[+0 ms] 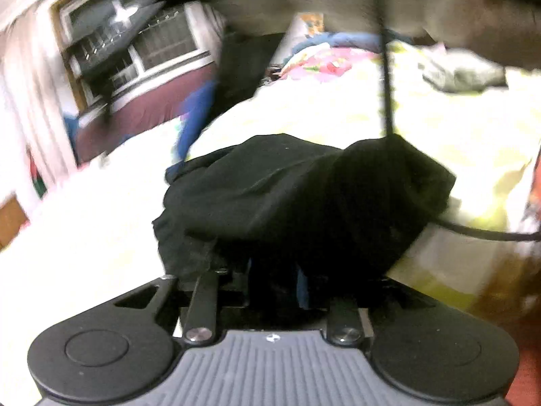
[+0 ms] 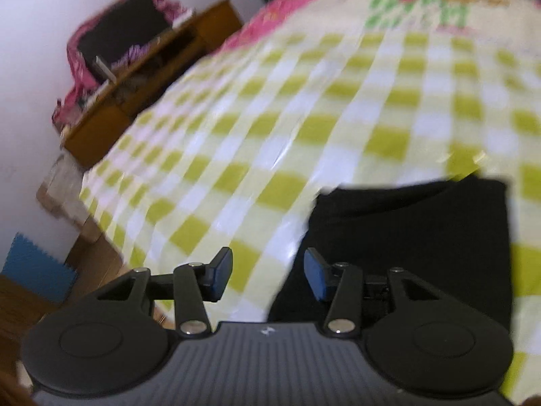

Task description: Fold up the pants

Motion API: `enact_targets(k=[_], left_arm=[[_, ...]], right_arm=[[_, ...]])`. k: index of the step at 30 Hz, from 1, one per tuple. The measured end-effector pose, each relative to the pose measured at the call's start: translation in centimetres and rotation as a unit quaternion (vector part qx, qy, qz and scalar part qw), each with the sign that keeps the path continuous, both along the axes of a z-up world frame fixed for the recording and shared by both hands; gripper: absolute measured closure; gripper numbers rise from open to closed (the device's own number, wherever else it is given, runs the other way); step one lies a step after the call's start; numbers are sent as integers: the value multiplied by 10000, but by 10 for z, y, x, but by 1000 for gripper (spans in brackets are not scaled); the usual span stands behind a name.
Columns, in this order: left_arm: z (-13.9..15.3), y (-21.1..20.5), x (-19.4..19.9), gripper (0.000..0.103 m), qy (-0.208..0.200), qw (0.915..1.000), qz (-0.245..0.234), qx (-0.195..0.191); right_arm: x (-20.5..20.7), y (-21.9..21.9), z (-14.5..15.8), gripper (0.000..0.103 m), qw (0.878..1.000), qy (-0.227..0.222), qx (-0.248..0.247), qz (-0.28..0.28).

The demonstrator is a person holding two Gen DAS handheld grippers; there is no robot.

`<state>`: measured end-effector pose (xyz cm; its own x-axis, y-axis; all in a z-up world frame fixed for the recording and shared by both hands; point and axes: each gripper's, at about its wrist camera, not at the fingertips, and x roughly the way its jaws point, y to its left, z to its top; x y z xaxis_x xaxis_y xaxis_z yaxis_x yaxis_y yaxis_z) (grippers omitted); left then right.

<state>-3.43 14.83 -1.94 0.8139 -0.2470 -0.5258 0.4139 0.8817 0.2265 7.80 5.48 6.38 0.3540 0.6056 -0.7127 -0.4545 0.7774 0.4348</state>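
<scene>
Black pants (image 1: pixel 297 196) bunched on the checked bed (image 2: pixel 304 108).
Left gripper (image 1: pixel 274 280): fingers buried in pants, grip unclear. Right gripper (image 2: pixel 268 277): jaws apart, empty, beside the pants' edge.

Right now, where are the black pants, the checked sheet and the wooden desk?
black pants (image 2: pixel 405 223): right wrist view, middle of the flat folded cloth.
checked sheet (image 2: pixel 304 101): right wrist view, bare green-and-white squares.
wooden desk (image 2: pixel 111 118): right wrist view, its front.

A home bedroom: checked bedspread (image 2: pixel 304 108), wooden bedside cabinet (image 2: pixel 135 94), curtained window (image 1: pixel 162 44).
</scene>
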Motion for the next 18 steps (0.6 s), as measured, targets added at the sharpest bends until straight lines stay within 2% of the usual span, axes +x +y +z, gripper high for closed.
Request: enact_targets(k=[1, 3, 6, 10, 11, 13, 15, 18], left_arm=[[4, 9, -6, 49, 66, 9997, 87, -209], [11, 28, -15, 39, 279, 9971, 381, -589], [22, 52, -18, 39, 666, 9878, 730, -1207], [35, 62, -5, 39, 1026, 9688, 804, -2106], [37, 61, 1, 39, 1062, 9676, 791, -2150], [39, 43, 7, 39, 1062, 9720, 797, -1938], [37, 27, 13, 39, 1101, 9764, 773, -1689], [30, 12, 37, 39, 1210, 9796, 787, -1401]], right_arm=[[-2, -15, 4, 52, 9997, -179, -17, -152], [-6, -41, 5, 51, 9980, -460, -258, -352], [-13, -67, -11, 49, 9929, -637, -896, -454], [-29, -78, -46, 48, 9929, -480, -1073, -191], [-34, -78, -54, 48, 9939, -400, -1012, -157], [-41, -75, -64, 48, 9954, -334, -892, -94], [-48, -80, -63, 48, 9954, -454, -844, 14], [-52, -90, -64, 45, 9969, -261, -705, 246]])
